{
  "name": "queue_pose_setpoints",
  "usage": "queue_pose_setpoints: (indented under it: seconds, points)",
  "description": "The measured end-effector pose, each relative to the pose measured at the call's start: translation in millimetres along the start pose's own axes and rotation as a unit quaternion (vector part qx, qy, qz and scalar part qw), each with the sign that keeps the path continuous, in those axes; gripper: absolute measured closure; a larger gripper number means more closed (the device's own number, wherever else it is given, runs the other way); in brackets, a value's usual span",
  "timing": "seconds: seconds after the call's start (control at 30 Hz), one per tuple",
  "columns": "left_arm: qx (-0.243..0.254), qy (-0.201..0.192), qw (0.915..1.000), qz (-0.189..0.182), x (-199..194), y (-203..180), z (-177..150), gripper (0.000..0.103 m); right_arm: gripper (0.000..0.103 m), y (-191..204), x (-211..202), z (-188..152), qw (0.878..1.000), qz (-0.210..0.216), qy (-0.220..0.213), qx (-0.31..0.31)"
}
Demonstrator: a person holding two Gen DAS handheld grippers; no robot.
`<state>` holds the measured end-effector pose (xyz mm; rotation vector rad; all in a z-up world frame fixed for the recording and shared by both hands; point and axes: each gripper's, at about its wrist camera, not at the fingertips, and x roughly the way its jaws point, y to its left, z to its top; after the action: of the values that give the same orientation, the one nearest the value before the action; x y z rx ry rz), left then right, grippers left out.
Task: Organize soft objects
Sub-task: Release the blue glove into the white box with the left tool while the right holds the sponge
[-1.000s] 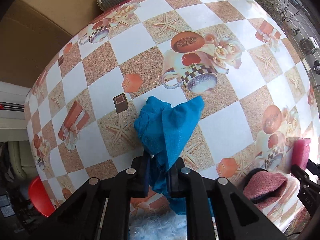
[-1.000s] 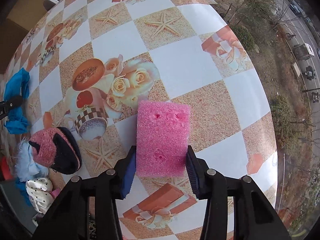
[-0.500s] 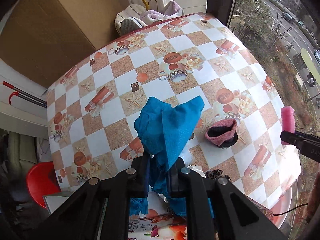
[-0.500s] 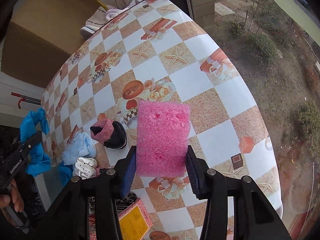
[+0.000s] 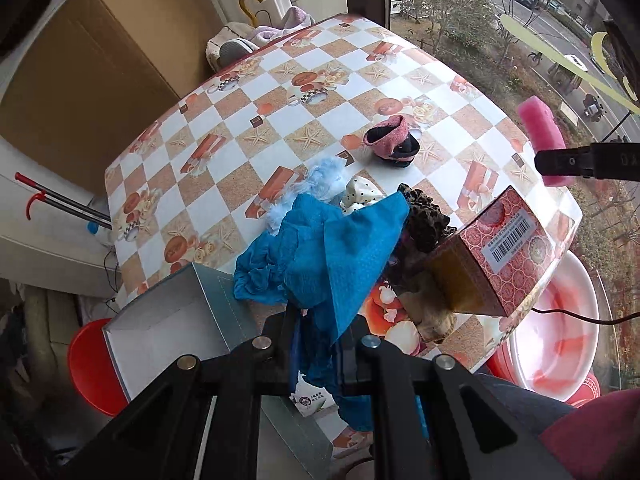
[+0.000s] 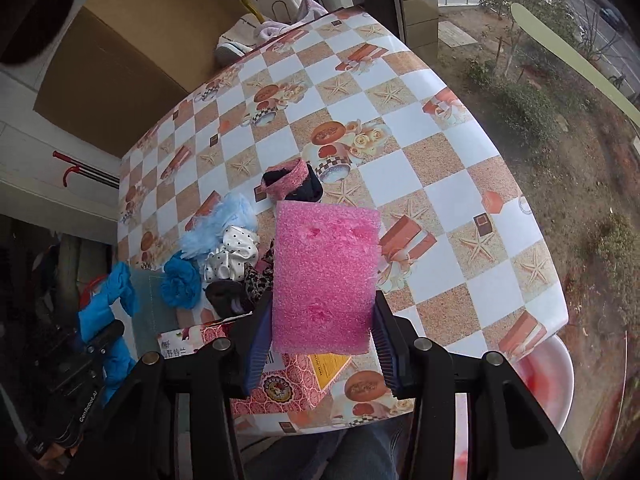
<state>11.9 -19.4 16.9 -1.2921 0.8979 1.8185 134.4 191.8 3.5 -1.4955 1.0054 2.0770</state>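
Note:
My left gripper (image 5: pixel 318 344) is shut on a crumpled blue cloth (image 5: pixel 336 248) and holds it above the near table edge, over a grey open box (image 5: pixel 168 320). My right gripper (image 6: pixel 320 344) is shut on a pink sponge (image 6: pixel 324 276), held high above a red patterned box (image 6: pixel 288 384). The sponge also shows in the left wrist view (image 5: pixel 540 128). On the table lie a pink and black sock (image 6: pixel 292 180), a light blue fluffy piece (image 6: pixel 220 224), a white dotted scrunchie (image 6: pixel 232 256), a leopard scrunchie (image 6: pixel 256 284) and a blue cloth ball (image 6: pixel 180 284).
The checkered table (image 6: pixel 440 184) stands by a window. The red patterned box (image 5: pixel 492 256) sits at the near edge. A white basin (image 5: pixel 560 320) and a red stool (image 5: pixel 88 368) are below the table. A cardboard panel (image 5: pixel 88 88) leans at the back left.
Both grippers have risen and pulled back from the table with the blue cloth and pink sponge still held. The boxes and pile of soft items have come into view.

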Motion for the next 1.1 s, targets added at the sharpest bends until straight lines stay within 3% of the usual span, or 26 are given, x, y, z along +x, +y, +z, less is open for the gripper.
queue_pose_setpoints:
  seconds: [0.07, 0.2, 0.47, 0.7, 0.87, 1.1]
  points:
    - [-0.013, 0.002, 0.9998, -0.015, -7.5, 8.5, -16.6, 0.089, 0.055, 21.7, -4.9, -12.3, 1.0, 0.005, 0.001, -0.012]
    - [-0.027, -0.006, 0.9996, -0.007, -18.6, 23.8, -44.8, 0.089, 0.055, 67.2, -7.4, -29.8, 0.999, 0.021, 0.008, -0.046]
    - [-0.107, -0.018, 0.994, 0.005, -30.5, 68.4, -84.4, 0.089, 0.055, 143.7, -3.6, -46.9, 0.991, 0.029, 0.017, -0.13]
    - [-0.173, -0.019, 0.9843, 0.026, -34.0, 105.4, -116.3, 0.089, 0.055, 215.7, 2.6, -61.3, 0.974, 0.042, 0.028, -0.221]
    - [-0.174, -0.001, 0.983, 0.059, -27.6, 113.5, -135.2, 0.089, 0.055, 255.5, 10.1, -69.6, 0.96, 0.054, 0.036, -0.271]
    - [-0.182, 0.001, 0.9815, 0.058, -27.1, 117.3, -147.9, 0.089, 0.055, 288.5, 22.8, -80.2, 0.95, 0.064, 0.049, -0.301]
